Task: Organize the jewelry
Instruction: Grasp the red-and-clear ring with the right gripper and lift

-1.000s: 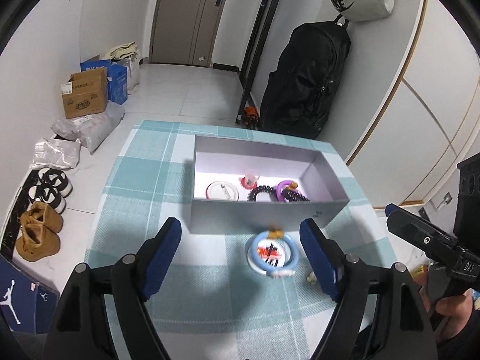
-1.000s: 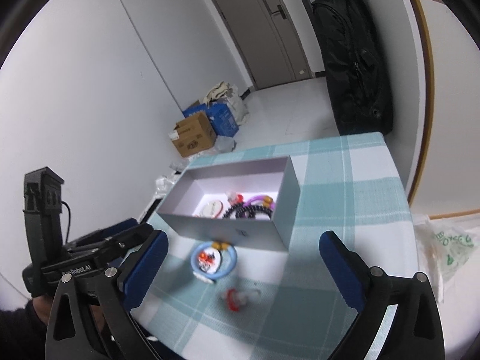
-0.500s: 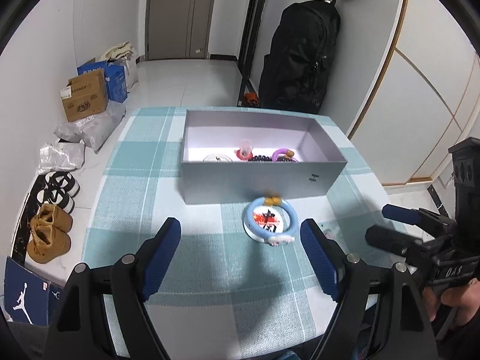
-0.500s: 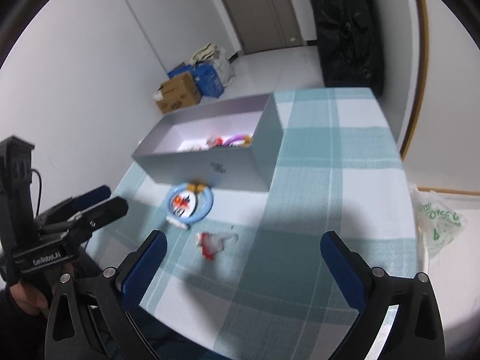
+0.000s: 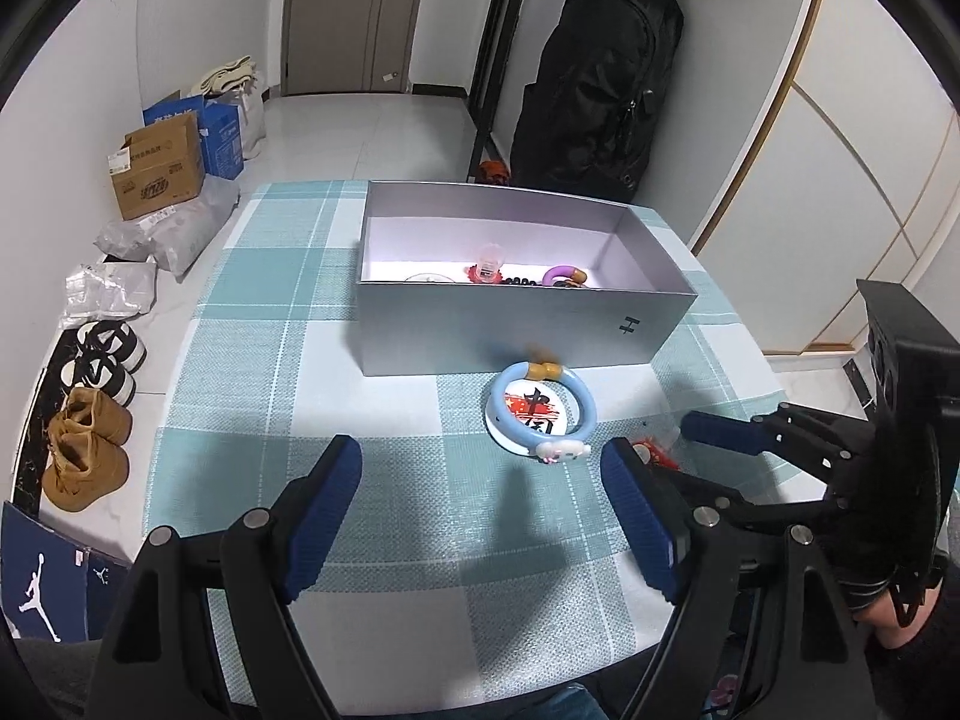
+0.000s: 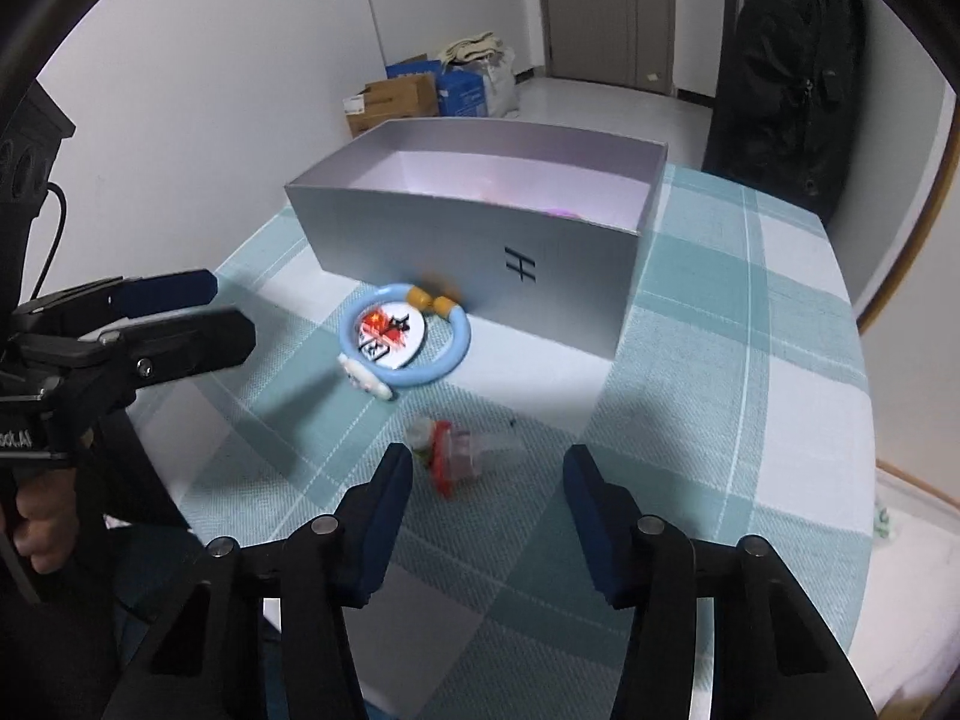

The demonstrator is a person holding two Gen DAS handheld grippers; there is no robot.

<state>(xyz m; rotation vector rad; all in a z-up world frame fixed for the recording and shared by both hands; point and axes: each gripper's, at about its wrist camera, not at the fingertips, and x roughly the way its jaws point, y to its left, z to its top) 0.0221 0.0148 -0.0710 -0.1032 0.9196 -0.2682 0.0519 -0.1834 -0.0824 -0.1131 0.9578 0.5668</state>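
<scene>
The right tongs (image 6: 487, 468) were closing, their pads either side of a small red-and-clear trinket (image 6: 456, 450) on the bench (image 6: 750, 360), not yet pressed on it. The left tongs (image 5: 480, 480) were held open, empty, just short of the blue ring (image 5: 540, 411) beside the grey box (image 5: 516, 330).

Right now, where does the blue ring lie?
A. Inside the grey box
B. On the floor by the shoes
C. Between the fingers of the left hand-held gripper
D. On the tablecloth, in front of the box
D: the blue ring lies flat on the checked tablecloth, just in front of the grey box, around a white badge.
</scene>
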